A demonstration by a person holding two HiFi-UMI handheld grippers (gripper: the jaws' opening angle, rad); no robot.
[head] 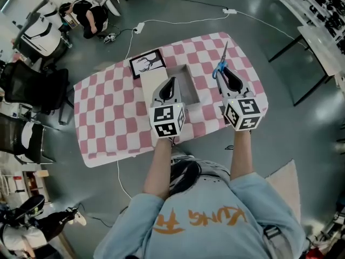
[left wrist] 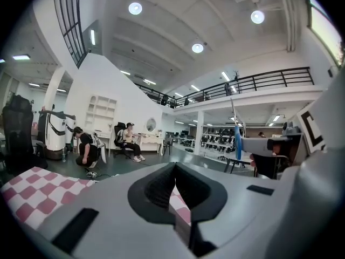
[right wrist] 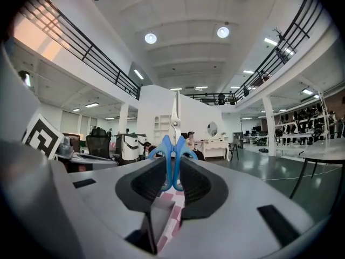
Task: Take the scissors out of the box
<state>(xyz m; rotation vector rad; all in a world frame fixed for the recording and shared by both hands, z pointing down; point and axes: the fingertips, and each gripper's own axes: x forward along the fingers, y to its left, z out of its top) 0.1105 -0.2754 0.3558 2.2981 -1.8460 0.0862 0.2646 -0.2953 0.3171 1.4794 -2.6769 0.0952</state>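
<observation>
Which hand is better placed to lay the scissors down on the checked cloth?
Right. The right gripper is clamped on the scissors' blue handles, beside the box and over the cloth; the left gripper is shut and empty.

box [head: 194,88] on table [head: 108,109], scissors [head: 220,68] right of it

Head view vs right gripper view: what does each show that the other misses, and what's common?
Head view only: the open box on the pink checkered cloth, the scissors held outside it to its right, and the person's arms.
Right gripper view only: the right gripper close up, its pads pressed on the blue handle loops with the blades pointing up, plus ceiling lights and a balcony railing.
Both: the scissors, the right gripper and a patch of the checkered cloth.
</observation>
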